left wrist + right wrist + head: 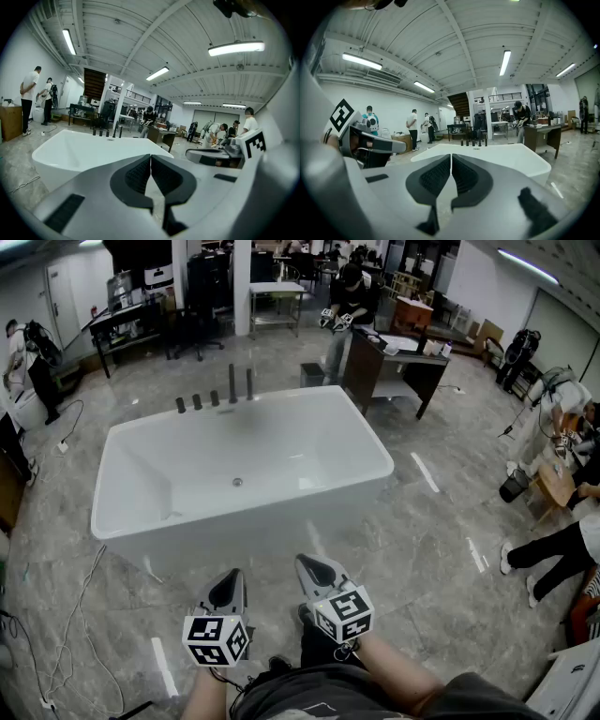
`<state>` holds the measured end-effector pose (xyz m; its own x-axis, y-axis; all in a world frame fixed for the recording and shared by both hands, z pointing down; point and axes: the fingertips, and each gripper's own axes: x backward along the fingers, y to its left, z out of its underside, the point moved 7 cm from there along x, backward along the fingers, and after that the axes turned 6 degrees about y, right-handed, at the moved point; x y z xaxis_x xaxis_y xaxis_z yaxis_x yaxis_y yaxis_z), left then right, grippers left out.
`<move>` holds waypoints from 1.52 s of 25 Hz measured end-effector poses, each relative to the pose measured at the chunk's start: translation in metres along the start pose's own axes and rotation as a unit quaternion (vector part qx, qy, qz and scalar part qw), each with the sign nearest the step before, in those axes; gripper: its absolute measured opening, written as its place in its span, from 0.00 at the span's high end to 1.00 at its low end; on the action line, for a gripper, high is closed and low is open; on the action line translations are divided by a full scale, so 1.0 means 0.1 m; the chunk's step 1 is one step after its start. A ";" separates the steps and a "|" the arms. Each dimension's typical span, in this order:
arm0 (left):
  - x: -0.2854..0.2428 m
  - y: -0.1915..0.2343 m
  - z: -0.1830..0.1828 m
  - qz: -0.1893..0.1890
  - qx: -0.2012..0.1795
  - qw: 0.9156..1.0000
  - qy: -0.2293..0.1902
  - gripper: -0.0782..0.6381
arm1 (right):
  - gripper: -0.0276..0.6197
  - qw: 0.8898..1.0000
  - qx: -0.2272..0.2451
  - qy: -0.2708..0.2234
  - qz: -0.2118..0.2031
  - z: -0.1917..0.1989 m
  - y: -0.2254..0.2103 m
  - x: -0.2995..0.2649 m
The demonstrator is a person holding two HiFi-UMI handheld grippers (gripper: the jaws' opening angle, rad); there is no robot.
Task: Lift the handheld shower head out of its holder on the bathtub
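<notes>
Bathtub (253, 532) rim ahead, open floor (431, 554) around it, left tongs (231, 575) and right tongs (304, 562) pressed together

Place: big open workshop hall.
Ahead of left claw (232, 576) and right claw (305, 563): white bathtub (187, 542) standing alone on the grey tiled floor (441, 540).
Beyond the bathtub: tables (394, 351), people (354, 292) working.
Overhead: bare beams (454, 28), strip lights (236, 48).
Left of left claw: loose cable (80, 615) on the floor.

Head view overhead, gripper views facing bathtub (234, 542)
</notes>
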<state>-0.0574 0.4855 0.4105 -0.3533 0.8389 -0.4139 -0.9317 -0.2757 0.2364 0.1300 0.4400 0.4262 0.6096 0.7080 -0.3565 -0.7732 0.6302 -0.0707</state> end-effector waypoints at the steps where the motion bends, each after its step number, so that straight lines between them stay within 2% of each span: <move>1: -0.01 0.00 0.00 0.000 0.000 1.000 -0.001 0.87 | 0.91 1.000 -0.001 0.000 -0.001 0.00 0.00 -0.01; 16: 0.06 0.11 0.03 -0.001 0.014 1.000 -0.002 0.87 | 0.91 1.000 -0.014 -0.010 0.003 -0.03 0.06 -0.05; 22: 0.16 0.18 0.01 0.015 0.018 1.000 -0.016 0.87 | 0.91 0.997 -0.067 -0.022 0.014 -0.01 0.03 0.01; 32: -0.25 0.32 0.01 -0.005 0.026 1.000 0.009 0.87 | 0.91 0.996 -0.076 0.010 0.035 0.19 -0.40 -0.19; 38: -0.66 0.42 -0.13 -0.009 0.026 0.999 0.027 0.87 | 0.91 0.994 -0.101 0.010 0.039 0.11 -0.81 -0.50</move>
<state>-0.0741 0.4124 0.4361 -0.3428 0.8161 -0.4653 -0.9325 -0.2356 0.2739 0.1635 0.3571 0.4595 0.5447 0.7440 -0.3870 -0.8383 0.4956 -0.2271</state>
